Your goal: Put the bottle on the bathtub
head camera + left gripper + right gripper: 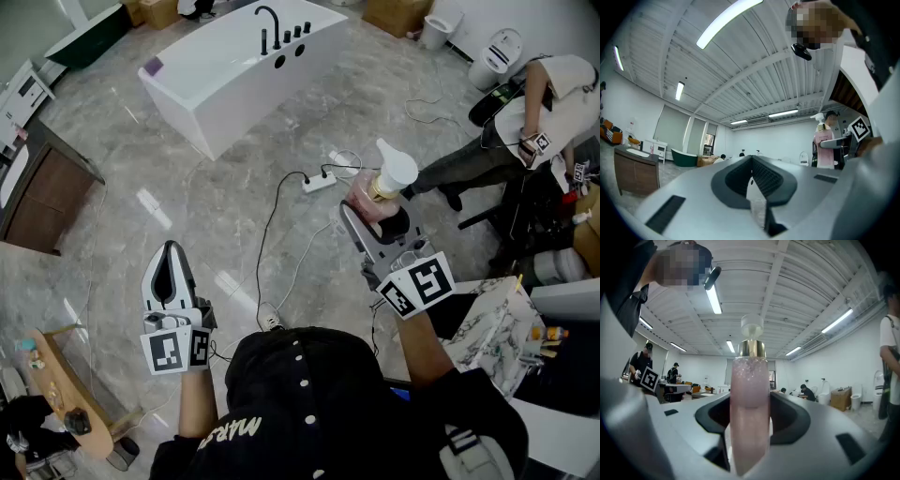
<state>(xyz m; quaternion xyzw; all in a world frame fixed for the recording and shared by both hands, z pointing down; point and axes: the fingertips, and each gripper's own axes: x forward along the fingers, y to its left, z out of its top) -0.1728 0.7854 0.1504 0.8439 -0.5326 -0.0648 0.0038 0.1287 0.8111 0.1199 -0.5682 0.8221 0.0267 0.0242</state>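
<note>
In head view the bathtub (220,111) stands apart (right tool (377,217) clamps bottle (750,394)).

The bathtub (246,101) is placed far ahead, left of centre. The bottle (373,199) is held upright in the right gripper (380,217), well apart from it. The left gripper (171,255) is carried to the left, nearer.

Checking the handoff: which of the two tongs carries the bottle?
The right tongs, shut on the pink pump bottle; the left tongs are closed and empty.
</note>
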